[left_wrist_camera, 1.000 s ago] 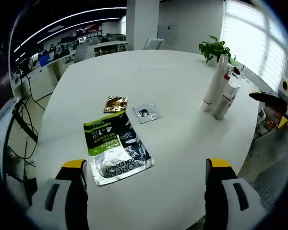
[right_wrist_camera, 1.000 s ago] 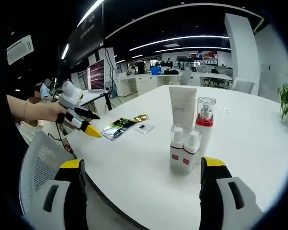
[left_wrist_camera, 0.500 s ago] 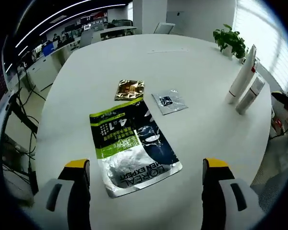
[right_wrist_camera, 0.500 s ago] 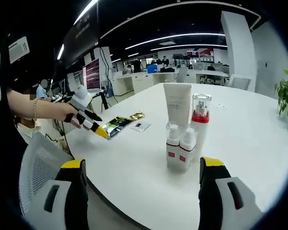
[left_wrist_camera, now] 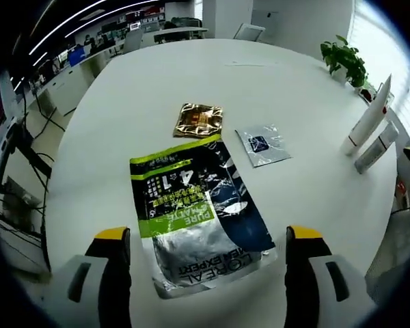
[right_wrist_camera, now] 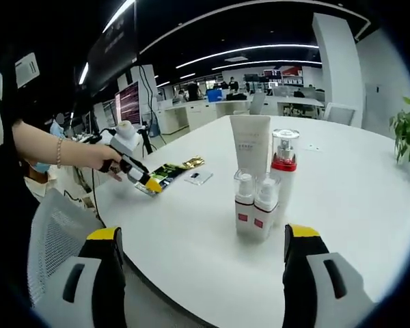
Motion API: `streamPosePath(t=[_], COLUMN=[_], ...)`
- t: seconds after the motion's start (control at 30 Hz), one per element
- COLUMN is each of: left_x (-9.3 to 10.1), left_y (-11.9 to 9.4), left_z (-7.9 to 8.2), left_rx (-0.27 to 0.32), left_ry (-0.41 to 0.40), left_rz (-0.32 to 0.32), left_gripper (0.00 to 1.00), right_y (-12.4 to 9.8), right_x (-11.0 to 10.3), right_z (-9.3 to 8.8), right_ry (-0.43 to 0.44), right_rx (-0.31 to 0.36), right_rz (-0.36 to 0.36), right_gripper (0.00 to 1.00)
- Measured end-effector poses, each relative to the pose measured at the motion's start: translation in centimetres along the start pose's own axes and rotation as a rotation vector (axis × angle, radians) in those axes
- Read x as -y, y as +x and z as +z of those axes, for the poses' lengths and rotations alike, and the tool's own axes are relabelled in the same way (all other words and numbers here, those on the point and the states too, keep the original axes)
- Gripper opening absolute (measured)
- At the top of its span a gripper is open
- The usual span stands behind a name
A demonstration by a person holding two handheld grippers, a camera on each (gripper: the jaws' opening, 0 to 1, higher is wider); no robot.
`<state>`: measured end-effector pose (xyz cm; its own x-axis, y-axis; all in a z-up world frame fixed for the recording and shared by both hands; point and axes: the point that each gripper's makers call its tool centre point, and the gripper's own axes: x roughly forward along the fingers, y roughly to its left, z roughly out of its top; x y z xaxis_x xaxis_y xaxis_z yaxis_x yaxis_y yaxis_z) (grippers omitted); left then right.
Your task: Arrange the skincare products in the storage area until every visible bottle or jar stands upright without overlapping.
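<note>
A round white table (left_wrist_camera: 123,102) takes up most of the left gripper view. A potted green plant (left_wrist_camera: 344,58) stands at its far edge, upper right of the frame. Beyond the table, along the top, are a white chair (left_wrist_camera: 249,31) and rows of office desks (left_wrist_camera: 75,65). In the right gripper view, a monitor (right_wrist_camera: 128,104) with a lit screen sits left of centre, a grey mesh chair (right_wrist_camera: 55,239) at lower left, a white pillar (right_wrist_camera: 338,61) at upper right, and strip lights (right_wrist_camera: 253,49) curve across the dark ceiling.
</note>
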<state>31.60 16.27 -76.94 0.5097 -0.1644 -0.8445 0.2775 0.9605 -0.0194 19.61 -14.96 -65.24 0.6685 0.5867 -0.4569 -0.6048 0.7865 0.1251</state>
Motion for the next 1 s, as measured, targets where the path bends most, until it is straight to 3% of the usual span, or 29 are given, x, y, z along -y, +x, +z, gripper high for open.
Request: streamPosePath(t=[0.2,0.43,0.63,1.0], left_x=[-0.5,-0.7,0.9,1.3], left_y=[1.4,1.0,1.1,1.4], left_z=[0.2,0.7,1.2,1.5], left_rx=[-0.036,-0.017,0.002,0.031], left_ry=[-0.019,0.01,0.091,0.131], left_rz=[0.026,0.032,-0.005,-0.021], left_gripper=[0.82,0.83,0.66,0.56], right_y=[0.0,0.2,0.4,0.6], right_x=[0.3,0.3,0.3,0.2], right_z=[0.1,-0.1,-0.2,-0.3], right_ry=[0.009,0.006,0.008,0.007], right_rx=[0.003,-0.009,-0.013,-0.013], right_rz=[-0.008,-0.004,0.001,0.004], right_gripper=[0.97,0.97,0.96,0.96])
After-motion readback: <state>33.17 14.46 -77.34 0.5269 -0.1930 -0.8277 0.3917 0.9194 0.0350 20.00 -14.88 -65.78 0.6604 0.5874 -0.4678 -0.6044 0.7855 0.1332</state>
